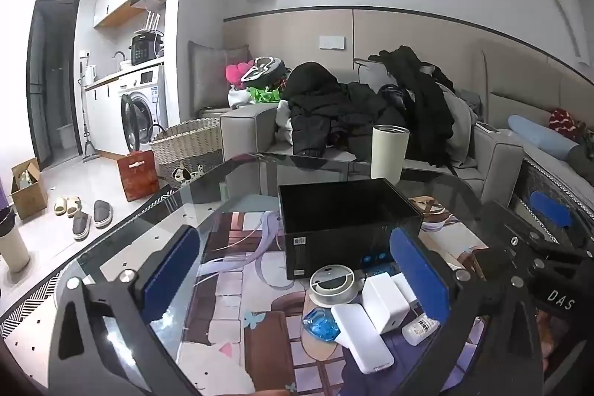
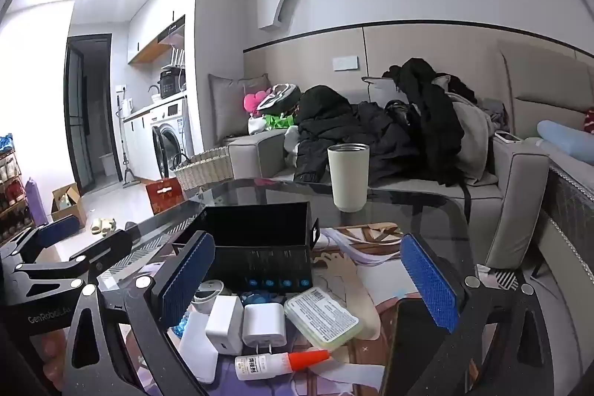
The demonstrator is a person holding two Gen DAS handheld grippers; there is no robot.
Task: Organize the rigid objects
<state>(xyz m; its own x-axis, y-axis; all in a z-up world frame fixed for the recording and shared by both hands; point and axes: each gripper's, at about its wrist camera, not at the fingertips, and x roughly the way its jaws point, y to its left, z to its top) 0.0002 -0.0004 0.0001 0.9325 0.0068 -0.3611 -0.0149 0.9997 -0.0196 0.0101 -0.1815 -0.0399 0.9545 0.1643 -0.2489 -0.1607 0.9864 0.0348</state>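
An open black box (image 1: 345, 229) (image 2: 260, 247) stands on the glass table (image 1: 208, 195). In front of it lies a cluster: a round white device (image 1: 332, 284), a white power bank (image 1: 362, 336), two white chargers (image 2: 222, 318) (image 2: 264, 323), a blue item (image 1: 321, 323), a small glue bottle with an orange cap (image 2: 278, 360) and a pale green flat case (image 2: 322, 316). My left gripper (image 1: 297, 269) is open and empty above the cluster. My right gripper (image 2: 310, 279) is open and empty, also above it. A dark phone (image 2: 408, 340) lies near the right finger.
A white tumbler (image 1: 388, 154) (image 2: 348, 177) stands at the table's far edge. Behind is a grey sofa (image 2: 408, 188) piled with dark clothes. A wicker basket (image 1: 189, 147), a red box, slippers and a washing machine are on the floor at left.
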